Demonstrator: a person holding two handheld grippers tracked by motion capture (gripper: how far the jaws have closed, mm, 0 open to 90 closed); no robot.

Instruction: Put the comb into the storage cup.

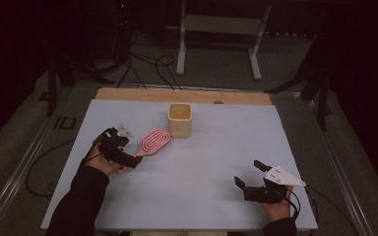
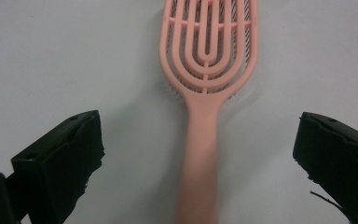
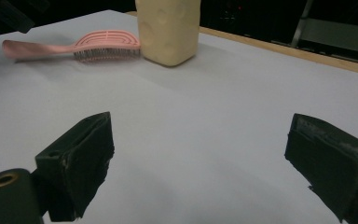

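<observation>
A pink vented hairbrush (image 1: 153, 141) lies flat on the white table cover (image 1: 202, 162), bristles down, its head pointing toward a cream square cup (image 1: 180, 119). My left gripper (image 1: 124, 153) hovers over the brush's handle (image 2: 199, 158), jaws wide apart on either side of it, touching nothing. My right gripper (image 1: 248, 174) rests near the front right of the table, open and empty, facing the cup (image 3: 168, 29) and the brush (image 3: 86, 46) in the distance.
The cup stands upright just right of the brush head, almost touching it. A wooden strip (image 1: 182, 95) runs along the table's far edge. Beyond it are floor cables (image 1: 147, 69) and a metal stand (image 1: 221, 29).
</observation>
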